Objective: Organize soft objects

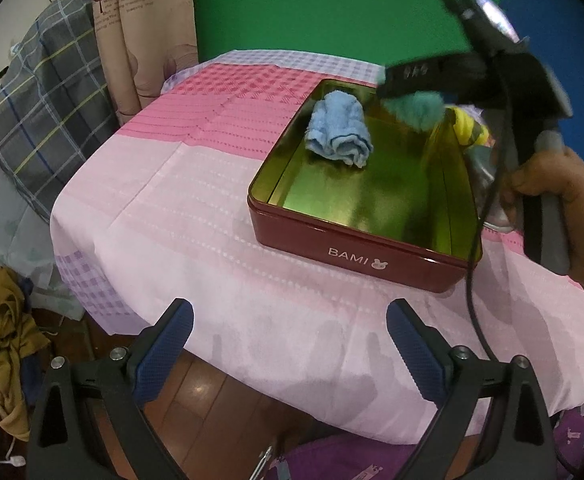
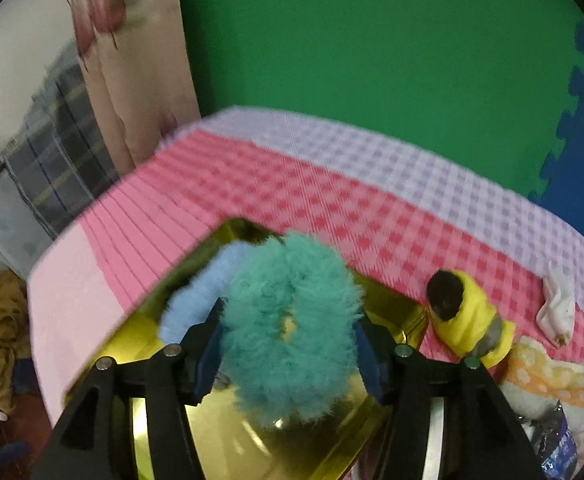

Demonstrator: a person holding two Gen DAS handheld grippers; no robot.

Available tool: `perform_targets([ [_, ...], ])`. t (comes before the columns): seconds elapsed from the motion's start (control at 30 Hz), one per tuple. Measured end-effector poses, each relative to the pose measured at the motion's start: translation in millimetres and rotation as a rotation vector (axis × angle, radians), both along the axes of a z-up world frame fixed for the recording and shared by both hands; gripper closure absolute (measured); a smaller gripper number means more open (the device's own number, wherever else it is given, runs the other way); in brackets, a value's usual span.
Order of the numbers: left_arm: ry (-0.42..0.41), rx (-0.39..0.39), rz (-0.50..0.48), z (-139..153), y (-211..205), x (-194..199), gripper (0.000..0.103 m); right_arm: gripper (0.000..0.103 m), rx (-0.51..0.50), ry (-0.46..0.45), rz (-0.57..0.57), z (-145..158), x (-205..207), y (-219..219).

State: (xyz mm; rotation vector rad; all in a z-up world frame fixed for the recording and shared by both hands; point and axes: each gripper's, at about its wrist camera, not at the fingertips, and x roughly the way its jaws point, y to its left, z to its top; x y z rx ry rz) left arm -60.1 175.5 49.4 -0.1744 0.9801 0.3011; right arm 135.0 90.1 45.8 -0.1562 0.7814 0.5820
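A red tin [image 1: 356, 256] marked BAMI, gold inside, lies open on the pink tablecloth. A rolled light blue towel [image 1: 338, 130] rests in its far left corner. My right gripper [image 2: 289, 336] hovers over the tin's far right part with a teal fluffy scrunchie [image 2: 287, 320] between its pads, the fluff touching both. From the left wrist view the scrunchie [image 1: 416, 110] hangs under the right gripper [image 1: 396, 84], which a hand holds. My left gripper [image 1: 289, 320] stands open and empty at the table's near edge.
To the right of the tin [image 2: 219, 432] lie a yellow-wrapped dark soft thing [image 2: 468, 320], a white cloth [image 2: 558, 304], an orange-and-white patterned cloth [image 2: 548, 380] and a plastic bag [image 2: 556, 444]. A black cable [image 1: 472, 280] hangs past the tin's right corner. A checked cloth [image 1: 47, 112] drapes at left.
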Motion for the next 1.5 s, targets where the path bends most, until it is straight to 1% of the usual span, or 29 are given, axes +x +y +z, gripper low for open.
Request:
perform_targets([
  [0.1, 0.006, 0.004, 0.0, -0.9, -0.2, 0.1, 0.007, 0.044, 0.082, -0.047, -0.001, 18.8, -15.7, -14.1],
  [0.23, 0.012, 0.008, -0.001, -1.5, -1.2, 1.1, 0.007, 0.043, 0.13, -0.135, -0.021, 35.1, -53.3, -40.5],
  [0.33, 0.02, 0.013, -0.004, -3.0, -2.3, 1.1, 0.007, 0.039, 0.099, -0.208, -0.055, 33.3, -88.9, -72.3],
  [0.4, 0.025, 0.013, -0.007, -4.1, -3.5, 0.4, 0.007, 0.037, 0.074, -0.233, -0.105, 27.2, -107.7, -100.3],
  [0.5, 0.027, 0.026, -0.01, -4.0, -6.8, -0.7, 0.007, 0.037, 0.025, -0.253, -0.211, 15.1, -131.5, -153.1],
  [0.57, 0.028, 0.042, -0.014, -4.3, -10.5, -0.8, 0.007, 0.035, -0.016, -0.265, -0.291, 7.0, -142.5, -192.4],
  [0.6, 0.031, 0.049, -0.017, -4.8, -12.0, -0.6, 0.007, 0.033, -0.055, -0.271, -0.344, 2.0, -145.5, -213.0],
  [0.63, 0.036, 0.056, -0.021, -5.7, -14.2, -0.2, 0.007, 0.032, -0.083, -0.268, -0.395, -2.4, -147.5, -233.0],
  [0.7, 0.044, 0.076, -0.034, -6.8, -19.5, 0.0, 0.007, 0.032, -0.1, -0.249, -0.481, -9.7, -148.9, -270.9],
  [0.8, 0.051, 0.109, -0.053, -7.1, -28.2, 0.1, 0.007, 0.032, -0.164, -0.237, -0.6, -19.8, -145.5, -317.0],
  [0.87, 0.058, 0.121, -0.069, -7.4, -34.5, 0.5, 0.007, 0.032, -0.205, -0.226, -0.656, -28.1, -142.0, -340.1],
  [0.93, 0.064, 0.143, -0.083, -4.4, -41.3, 0.6, 0.007, 0.032, -0.224, -0.202, -0.705, -37.8, -140.0, -358.2],
  [1.03, 0.054, 0.155, -0.114, 6.0, -49.2, 1.4, 0.007, 0.032, -0.165, -0.131, -0.737, -51.2, -139.7, -379.9],
  [1.1, 0.048, 0.163, -0.141, 16.1, -55.8, 5.4, 0.007, 0.032, -0.132, -0.126, -0.746, -50.1, -141.1, -385.3],
  [1.23, 0.031, 0.166, -0.218, 41.2, -71.1, 25.5, 0.007, 0.027, -0.09, -0.104, -0.751, -51.2, -144.3, -393.0],
  [1.3, 0.029, 0.148, -0.264, 51.7, -80.1, 42.5, 0.007, 0.026, -0.059, -0.099, -0.755, -52.4, -143.1, -398.3],
  [1.43, 0.053, 0.028, -0.337, 67.8, -89.9, 91.1, 0.007, 0.024, -0.015, -0.092, -0.753, -53.8, -140.1, -401.2],
  [1.5, 0.044, -0.003, -0.369, 76.2, -96.9, 120.8, 0.007, 0.024, 0.0, -0.08, -0.735, -55.1, -138.2, -402.6],
])
